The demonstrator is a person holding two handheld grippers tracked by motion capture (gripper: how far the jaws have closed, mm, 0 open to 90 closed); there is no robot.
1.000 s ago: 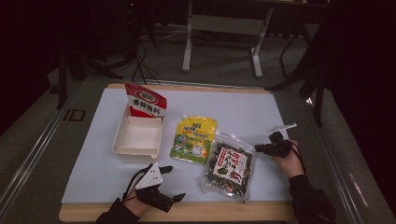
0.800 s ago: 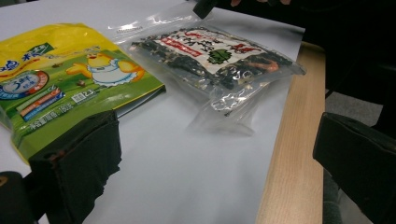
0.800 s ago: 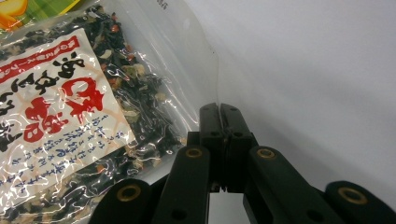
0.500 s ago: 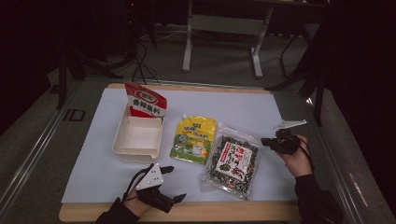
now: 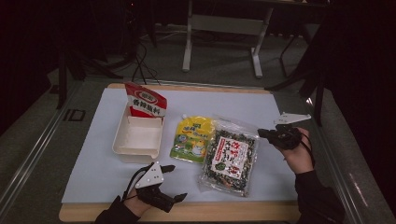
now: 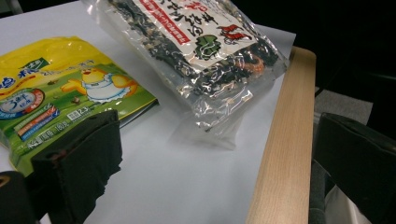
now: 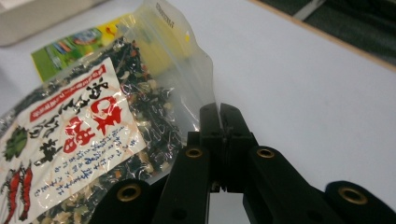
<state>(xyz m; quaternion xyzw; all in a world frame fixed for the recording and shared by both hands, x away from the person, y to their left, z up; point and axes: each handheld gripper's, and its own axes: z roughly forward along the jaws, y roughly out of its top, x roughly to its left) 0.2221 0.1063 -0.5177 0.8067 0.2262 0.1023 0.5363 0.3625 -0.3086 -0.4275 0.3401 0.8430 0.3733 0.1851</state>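
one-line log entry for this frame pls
right hand-held gripper: shut on seaweed bag edge, lifting it | left hand-held gripper: open, idle | yellow pouch: flat beside tray

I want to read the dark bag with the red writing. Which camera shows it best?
The high view: the whole seaweed bag lies flat, label facing up. The right gripper view shows its label half, with the right gripper pinching its clear edge. The left gripper view shows its bottom part.

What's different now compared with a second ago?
The right gripper, shut on the clear edge of the seaweed bag, has risen and drawn that side of the bag up off the table. The left gripper, the yellow pouch, the white tray and the red packet stayed put.
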